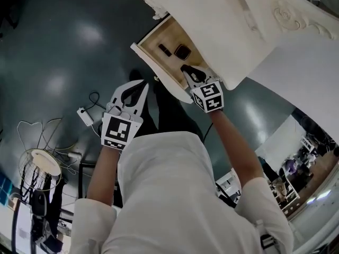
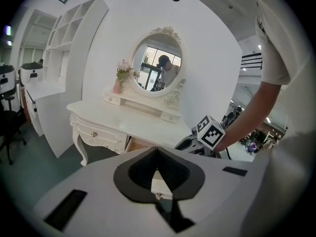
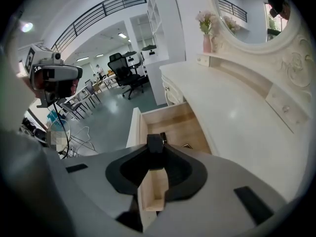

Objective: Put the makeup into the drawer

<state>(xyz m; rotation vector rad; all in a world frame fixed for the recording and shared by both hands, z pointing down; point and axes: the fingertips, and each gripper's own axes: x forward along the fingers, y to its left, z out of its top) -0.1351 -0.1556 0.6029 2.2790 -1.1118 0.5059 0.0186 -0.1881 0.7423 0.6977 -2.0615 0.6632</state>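
Observation:
The white dressing table's drawer (image 1: pixel 159 74) stands pulled out, its wooden inside showing. A slim dark stick (image 1: pixel 164 50) and a square dark compact (image 1: pixel 183 52) lie in it. My right gripper (image 1: pixel 187 70) hangs over the drawer's near end, shut on a small black makeup piece (image 3: pixel 154 141). In the right gripper view the open drawer (image 3: pixel 136 127) lies straight below the jaws (image 3: pixel 155 150). My left gripper (image 1: pixel 139 89) is held left of the drawer, above the floor, shut and empty. Its closed tips (image 2: pixel 157 151) point towards the table, with the right gripper's marker cube (image 2: pixel 211 131) beyond.
The dressing table top (image 3: pixel 232 107) carries an oval mirror (image 2: pixel 157 63) and a pink vase of flowers (image 2: pixel 120 78). A white shelf unit (image 2: pixel 64 33) stands to its left. Cables and a white adapter (image 1: pixel 85 115) lie on the grey floor. Office chairs (image 3: pixel 126 68) stand further off.

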